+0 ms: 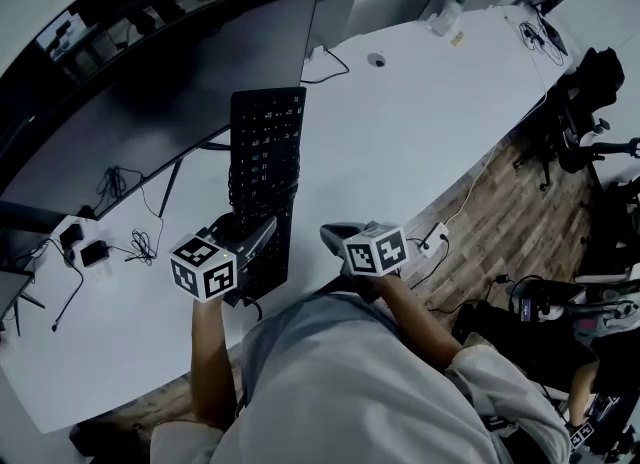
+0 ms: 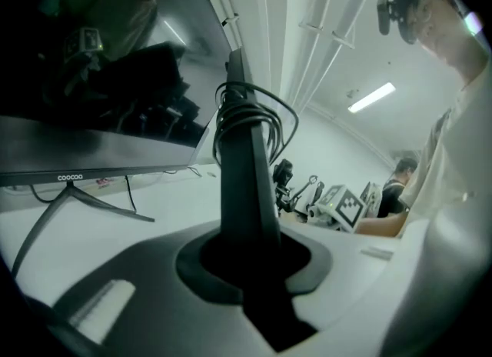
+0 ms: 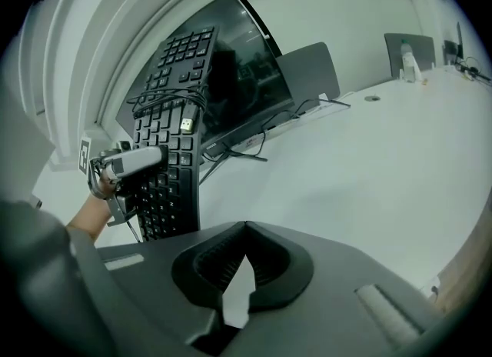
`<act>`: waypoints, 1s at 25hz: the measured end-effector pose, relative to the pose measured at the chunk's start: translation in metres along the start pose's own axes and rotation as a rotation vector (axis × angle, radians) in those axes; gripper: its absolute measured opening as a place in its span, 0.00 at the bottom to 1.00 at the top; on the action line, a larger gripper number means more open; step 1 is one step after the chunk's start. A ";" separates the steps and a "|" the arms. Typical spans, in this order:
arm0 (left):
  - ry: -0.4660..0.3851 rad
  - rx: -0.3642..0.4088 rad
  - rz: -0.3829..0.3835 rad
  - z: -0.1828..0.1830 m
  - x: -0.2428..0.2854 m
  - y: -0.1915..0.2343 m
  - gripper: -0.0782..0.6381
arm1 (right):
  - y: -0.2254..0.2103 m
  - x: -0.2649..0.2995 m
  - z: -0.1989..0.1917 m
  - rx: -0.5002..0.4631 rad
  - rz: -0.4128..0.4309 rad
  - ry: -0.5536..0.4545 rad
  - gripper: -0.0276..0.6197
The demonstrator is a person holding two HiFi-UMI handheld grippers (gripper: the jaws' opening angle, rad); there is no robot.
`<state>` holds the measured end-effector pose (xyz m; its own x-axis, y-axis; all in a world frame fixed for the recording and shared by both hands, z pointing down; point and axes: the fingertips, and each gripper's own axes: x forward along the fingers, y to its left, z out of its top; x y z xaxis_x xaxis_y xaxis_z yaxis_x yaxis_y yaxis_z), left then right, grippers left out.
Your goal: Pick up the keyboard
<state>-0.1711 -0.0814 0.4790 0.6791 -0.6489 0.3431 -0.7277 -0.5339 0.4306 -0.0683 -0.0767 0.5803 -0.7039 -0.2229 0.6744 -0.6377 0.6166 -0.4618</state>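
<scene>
A person stands at a white table [image 1: 430,142], seen from above, a claw in each hand. The left claw [image 1: 258,234] is pinching the near end of a black keyboard [image 1: 265,162]; in its own view the jaws are clamped on the board's thin edge [image 2: 247,171], which rises straight up from them. The keyboard stands on end, keys facing the person's right, reaching from the picture's centre toward 12 o'clock. It looks lifted off the table, though its lowest edge is hidden. Its cable [image 3: 165,103] is wound around its middle, probably so it won't trail or snag.

The right claw [image 1: 336,238] hangs just beside the keyboard at 3 o'clock, jaw tips pressed together on nothing, likely kept aside while the left one carries.

A wide dark monitor [image 1: 150,102] stands close at 10 o'clock, its edge near the keyboard's top, so swinging left risks a knock. Bare tabletop lies from 1 to 3 o'clock. The table's curved edge runs at 4 o'clock, with chairs [image 1: 585,122] beyond.
</scene>
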 end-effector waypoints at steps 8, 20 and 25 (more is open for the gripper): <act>-0.089 0.078 0.062 0.013 -0.014 -0.013 0.11 | 0.017 -0.030 0.033 -0.048 -0.015 -0.119 0.04; -0.290 0.175 0.092 0.043 -0.027 -0.038 0.11 | 0.024 -0.066 0.058 -0.132 -0.045 -0.223 0.04; -0.378 0.188 0.102 0.058 -0.041 -0.044 0.11 | 0.033 -0.076 0.070 -0.157 -0.058 -0.267 0.04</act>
<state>-0.1727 -0.0629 0.3975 0.5456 -0.8375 0.0313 -0.8176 -0.5237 0.2393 -0.0575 -0.0921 0.4739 -0.7385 -0.4389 0.5119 -0.6376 0.7015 -0.3184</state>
